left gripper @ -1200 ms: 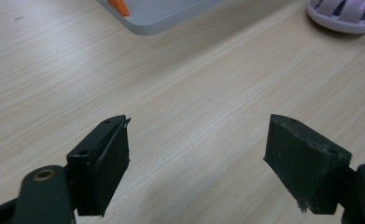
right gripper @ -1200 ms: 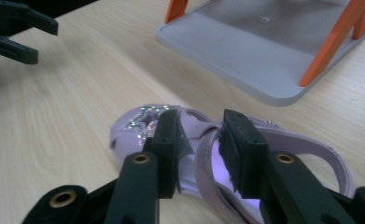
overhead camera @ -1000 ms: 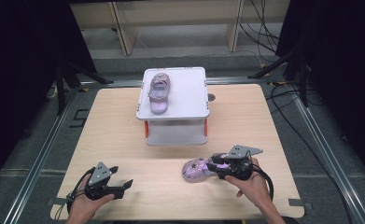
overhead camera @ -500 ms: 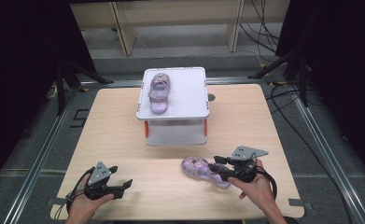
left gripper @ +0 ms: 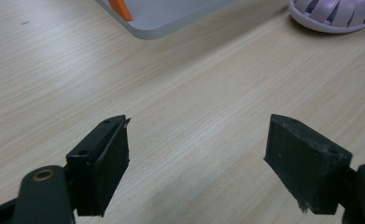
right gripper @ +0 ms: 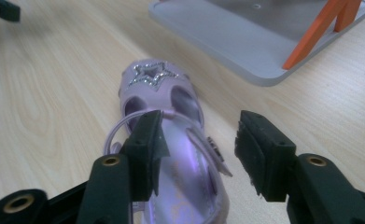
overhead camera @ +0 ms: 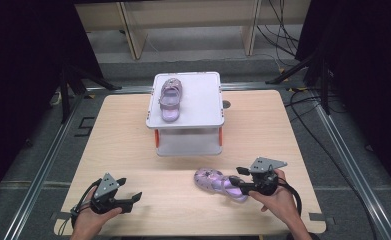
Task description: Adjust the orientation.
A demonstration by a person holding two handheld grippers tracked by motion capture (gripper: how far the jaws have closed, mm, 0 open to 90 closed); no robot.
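Right gripper [right gripper: 196, 154]: jaws parted and just been opening, one jaw over the inside of the shoe and the other off its side, the pads not pressing on it; in the high view the same gripper [overhead camera: 237, 177] sits at the heel end of the shoe, held in the person's right hand [overhead camera: 278, 200] near the front right of the surface. Purple shoe [right gripper: 171, 140]: a small lilac sandal with a glittery star on the toe, a thin strap and a buckle, lying upright on its sole on the wood surface [overhead camera: 123, 135], toe pointing away from the right gripper; in the high view it lies [overhead camera: 214, 181] just in front of the white box, near it but apart. Left gripper [left gripper: 196, 163]: jaws released and wide apart, bare wood between them; in the high view it rests [overhead camera: 133, 197] low at the front left, held in the left hand [overhead camera: 90, 220], well apart from the shoe. White box [overhead camera: 188, 112]: lidded, with orange latches, standing at the middle of the surface. Second purple shoe [overhead camera: 170, 99]: lies on the left part of the box lid, lengthwise front to back.
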